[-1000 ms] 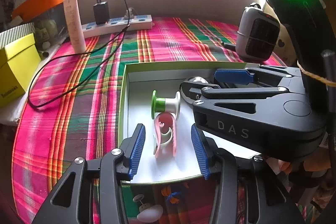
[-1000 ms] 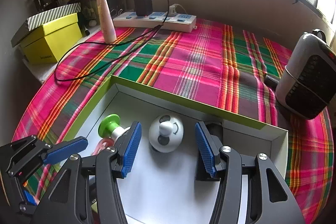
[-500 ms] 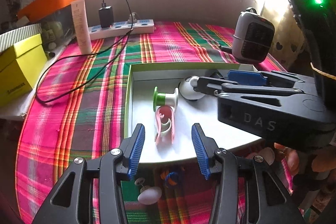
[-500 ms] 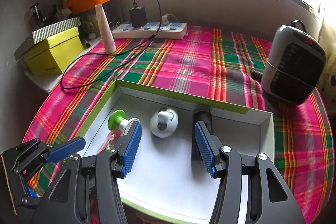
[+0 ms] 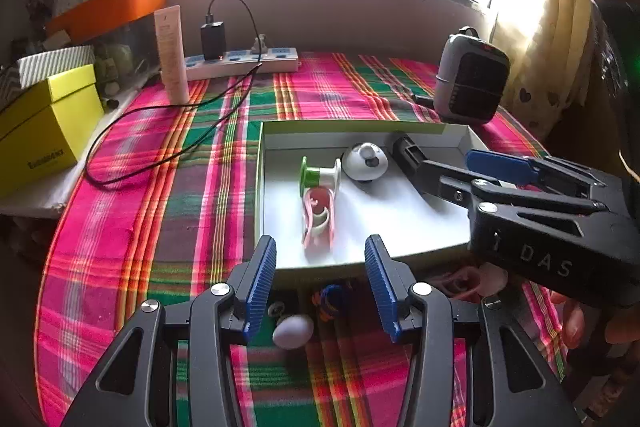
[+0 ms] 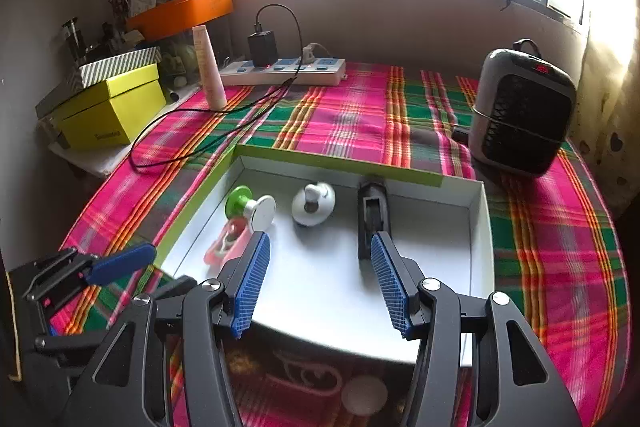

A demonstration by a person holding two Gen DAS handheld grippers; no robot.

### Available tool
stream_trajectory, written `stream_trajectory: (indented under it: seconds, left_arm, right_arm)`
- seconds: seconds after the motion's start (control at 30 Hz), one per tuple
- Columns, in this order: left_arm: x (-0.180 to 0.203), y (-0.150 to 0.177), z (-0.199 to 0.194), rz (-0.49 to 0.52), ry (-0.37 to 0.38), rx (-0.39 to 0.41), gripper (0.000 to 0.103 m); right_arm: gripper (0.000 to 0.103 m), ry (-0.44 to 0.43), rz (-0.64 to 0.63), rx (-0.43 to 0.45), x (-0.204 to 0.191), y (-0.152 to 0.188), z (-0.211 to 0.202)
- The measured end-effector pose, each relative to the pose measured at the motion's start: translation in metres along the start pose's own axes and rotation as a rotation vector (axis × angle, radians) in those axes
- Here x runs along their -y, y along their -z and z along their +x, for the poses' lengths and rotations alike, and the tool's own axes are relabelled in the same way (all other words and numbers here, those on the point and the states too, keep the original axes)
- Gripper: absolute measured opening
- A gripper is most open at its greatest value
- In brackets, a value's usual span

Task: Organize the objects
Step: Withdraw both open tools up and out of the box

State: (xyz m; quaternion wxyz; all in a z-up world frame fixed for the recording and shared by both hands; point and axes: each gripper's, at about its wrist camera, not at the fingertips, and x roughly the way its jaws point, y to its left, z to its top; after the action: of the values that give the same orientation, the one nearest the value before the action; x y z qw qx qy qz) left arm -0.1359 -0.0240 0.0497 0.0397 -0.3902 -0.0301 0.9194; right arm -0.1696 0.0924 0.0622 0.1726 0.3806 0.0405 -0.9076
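Both tools have pulled back and up from the tray since a second ago, so the small things on the near cloth now come into sight. The shallow white tray with its green rim sits on the plaid-covered table; it looks like light card, so a nudge could slide it. Inside it lie a black block by the far wall, a white dome knob, a green-and-white spool and a pink clip touching the spool. Outside, just in front of the near rim, a pink looped piece, a pale egg-shaped knob and a small blue-and-orange bit wait. The left tool hovers above the egg knob, jaws apart, gripping nothing; the right tool stands wide and empty over the tray. The egg knob looks smooth, hard and light, likely to squirt out; pinching across its middle seems safest. The pink loop looks thin and bendy.
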Motion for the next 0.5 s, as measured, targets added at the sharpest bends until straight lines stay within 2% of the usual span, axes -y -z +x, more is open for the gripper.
stream_trajectory:
  seconds: [0.5]
  left_arm:
    - [-0.012,0.023,-0.026,-0.008,0.036,0.034,0.045]
  right_arm:
    - [0.054,0.023,0.016,0.039,0.000,0.037,-0.034]
